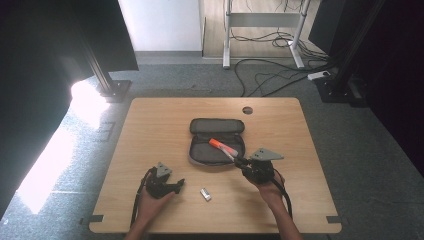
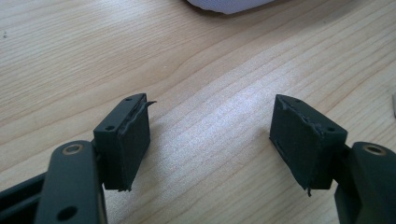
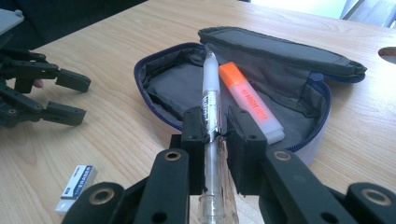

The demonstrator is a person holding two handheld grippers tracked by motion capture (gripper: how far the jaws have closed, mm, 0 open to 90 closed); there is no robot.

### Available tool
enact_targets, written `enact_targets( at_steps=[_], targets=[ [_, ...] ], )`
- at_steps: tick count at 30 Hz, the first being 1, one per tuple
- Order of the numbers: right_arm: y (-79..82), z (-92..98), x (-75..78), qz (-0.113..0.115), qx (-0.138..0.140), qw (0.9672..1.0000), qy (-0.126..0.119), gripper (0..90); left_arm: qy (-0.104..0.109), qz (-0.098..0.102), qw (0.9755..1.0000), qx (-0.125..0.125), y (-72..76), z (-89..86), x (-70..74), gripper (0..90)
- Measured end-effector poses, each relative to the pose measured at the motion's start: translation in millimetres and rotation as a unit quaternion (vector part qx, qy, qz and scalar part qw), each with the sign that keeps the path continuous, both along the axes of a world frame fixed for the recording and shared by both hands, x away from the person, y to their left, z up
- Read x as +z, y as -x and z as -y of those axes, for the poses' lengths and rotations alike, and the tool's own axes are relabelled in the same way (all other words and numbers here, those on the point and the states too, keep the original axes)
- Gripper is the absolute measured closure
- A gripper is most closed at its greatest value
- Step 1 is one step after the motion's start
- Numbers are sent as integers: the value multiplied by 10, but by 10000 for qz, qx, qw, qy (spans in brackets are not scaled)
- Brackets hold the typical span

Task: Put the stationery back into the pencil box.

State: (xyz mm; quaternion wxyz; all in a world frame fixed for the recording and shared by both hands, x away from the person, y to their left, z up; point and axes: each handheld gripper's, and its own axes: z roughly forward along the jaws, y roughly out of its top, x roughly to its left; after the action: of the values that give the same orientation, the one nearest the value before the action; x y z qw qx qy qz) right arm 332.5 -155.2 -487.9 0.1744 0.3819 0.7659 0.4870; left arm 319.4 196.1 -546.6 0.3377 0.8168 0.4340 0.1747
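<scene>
A light wooden table (image 1: 150,125) carries an open pencil case (image 1: 217,141), with an eraser (image 1: 205,194) lying near the case's front.

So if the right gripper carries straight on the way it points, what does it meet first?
Likely the open pencil case: the right gripper, shut on the pen, aims the pen tip into it, beside the orange highlighter. Depth is hard to judge.

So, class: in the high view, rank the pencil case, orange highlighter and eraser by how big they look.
1. pencil case, clearly the largest.
2. orange highlighter, lying in the case.
3. eraser, smallest, though it lies nearer the camera.
</scene>
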Motion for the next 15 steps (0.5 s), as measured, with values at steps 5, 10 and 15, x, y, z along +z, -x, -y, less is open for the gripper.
enact_targets(
  at_steps=[5, 10, 15],
  targets=[
    [-64, -62, 14, -6, 37, 10000, 55, 769, -3, -3, 10000, -5, 0, -1, 1, 288],
    [-150, -120, 21, -29, 82, 9999, 112, 769, -1, -3, 10000, -6, 0, -1, 1, 288],
    [-219, -146, 27, -74, 88, 9999, 56, 769, -4, -4, 10000, -5, 0, -1, 1, 288]
  ],
)
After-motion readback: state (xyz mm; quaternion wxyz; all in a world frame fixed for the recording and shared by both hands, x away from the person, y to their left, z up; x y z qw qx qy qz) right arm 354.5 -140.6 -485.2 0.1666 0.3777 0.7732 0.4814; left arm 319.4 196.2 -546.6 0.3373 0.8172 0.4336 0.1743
